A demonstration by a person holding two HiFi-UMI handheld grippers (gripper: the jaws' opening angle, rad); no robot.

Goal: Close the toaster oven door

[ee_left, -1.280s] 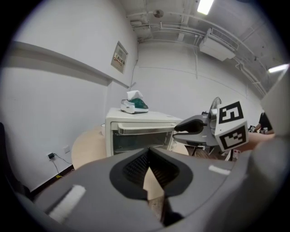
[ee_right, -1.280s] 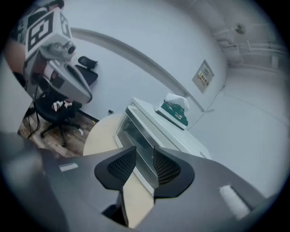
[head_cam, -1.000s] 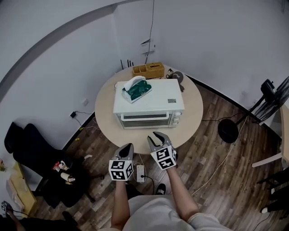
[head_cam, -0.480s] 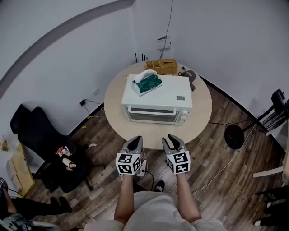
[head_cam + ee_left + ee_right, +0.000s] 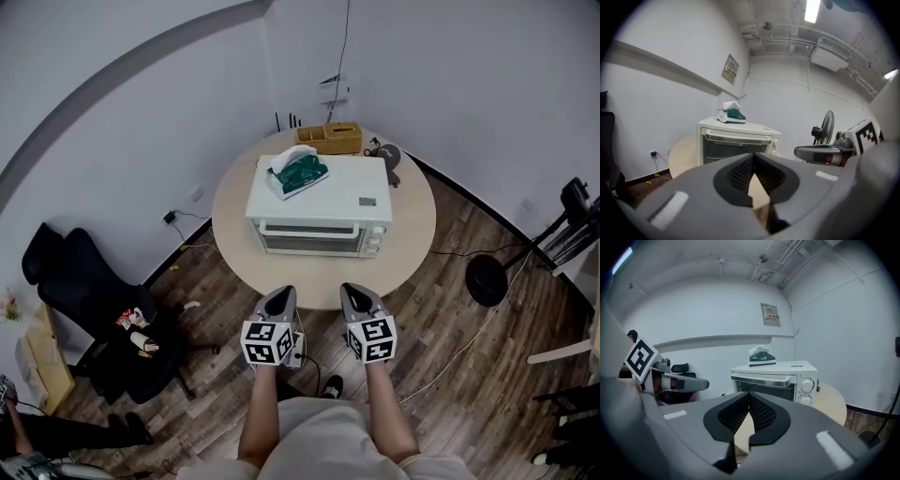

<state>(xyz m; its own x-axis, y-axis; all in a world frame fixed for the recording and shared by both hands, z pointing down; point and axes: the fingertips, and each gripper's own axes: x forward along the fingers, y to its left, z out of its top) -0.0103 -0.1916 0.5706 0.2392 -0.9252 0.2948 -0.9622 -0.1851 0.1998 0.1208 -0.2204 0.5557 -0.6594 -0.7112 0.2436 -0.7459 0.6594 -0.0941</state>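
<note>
A white toaster oven (image 5: 317, 211) stands in the middle of a round wooden table (image 5: 412, 244). Its glass door (image 5: 309, 239) is up and closed, the handle along its top edge. Both grippers hang side by side before the table's near edge, well short of the oven. My left gripper (image 5: 278, 298) is shut with nothing in it, its pads meeting at the tip (image 5: 753, 157). My right gripper (image 5: 356, 297) has just been closing and its jaws now meet on nothing (image 5: 749, 397). The oven (image 5: 736, 143) (image 5: 776, 378) faces both gripper views.
A green and white tissue box (image 5: 298, 173) lies on the oven's top. A wooden organiser (image 5: 342, 139) sits at the table's far edge. A black chair (image 5: 84, 291) stands on the floor at left, a fan base (image 5: 487, 277) at right, and a power strip (image 5: 300, 349) lies between the grippers.
The right gripper's jaws, spread a second ago, have come together. Both grippers have shifted a little and now sit level beside each other. The oven door stays closed.
</note>
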